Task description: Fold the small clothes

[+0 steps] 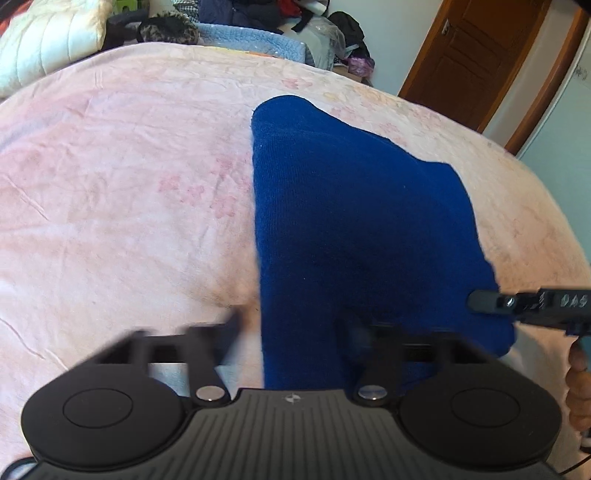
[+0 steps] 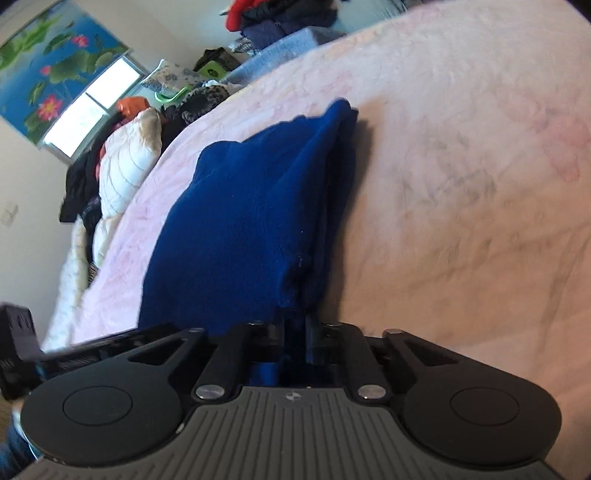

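Left claw (image 1: 291, 317): jaws spread wide, gripping nothing; one finger over the pink bedspread (image 1: 129, 184), the other over the near edge of the blue garment (image 1: 351, 221).
Blue garment: lying on the bed, right of the middle, already doubled into layers by the look of it.
Right claw (image 2: 293, 325): jaws pinched nearly together on the garment's near right corner, layers caught between them!
Step in hand: looks like one more fold, with the right corner carried across.
Doing it well: I'd say lift all layers together, lay edge on edge, and let the left claw pin the near edge.
Around: white quilt (image 1: 48, 40) far left, piled clothes (image 1: 266, 14) at the far side, wooden door (image 1: 472, 55) far right.
In the way: nothing on the bedspread near the garment; only the two claws crowding each other at the near edge.
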`<control>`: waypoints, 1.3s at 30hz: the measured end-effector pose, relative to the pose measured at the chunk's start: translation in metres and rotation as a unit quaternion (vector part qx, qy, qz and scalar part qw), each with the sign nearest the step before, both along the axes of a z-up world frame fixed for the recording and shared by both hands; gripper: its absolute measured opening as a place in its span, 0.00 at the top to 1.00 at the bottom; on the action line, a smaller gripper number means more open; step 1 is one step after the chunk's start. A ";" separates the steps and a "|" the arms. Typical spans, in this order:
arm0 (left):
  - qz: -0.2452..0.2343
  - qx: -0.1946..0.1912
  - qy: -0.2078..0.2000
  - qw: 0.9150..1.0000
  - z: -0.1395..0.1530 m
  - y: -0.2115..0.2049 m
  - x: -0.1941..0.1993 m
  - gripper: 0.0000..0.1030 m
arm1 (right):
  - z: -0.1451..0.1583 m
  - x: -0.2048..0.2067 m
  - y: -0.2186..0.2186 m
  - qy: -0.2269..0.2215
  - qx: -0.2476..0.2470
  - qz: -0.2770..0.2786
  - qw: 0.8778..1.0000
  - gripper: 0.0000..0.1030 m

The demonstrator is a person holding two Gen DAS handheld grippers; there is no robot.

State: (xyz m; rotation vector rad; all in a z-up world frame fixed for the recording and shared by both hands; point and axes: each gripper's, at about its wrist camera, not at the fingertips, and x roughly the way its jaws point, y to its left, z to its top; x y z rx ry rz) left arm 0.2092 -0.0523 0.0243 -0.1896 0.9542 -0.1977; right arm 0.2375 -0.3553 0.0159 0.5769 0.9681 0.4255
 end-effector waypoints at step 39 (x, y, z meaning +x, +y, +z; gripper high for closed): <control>-0.061 -0.030 0.045 0.997 0.004 0.028 -0.013 0.83 | -0.006 -0.056 0.004 0.032 0.032 -0.012 0.999 0.77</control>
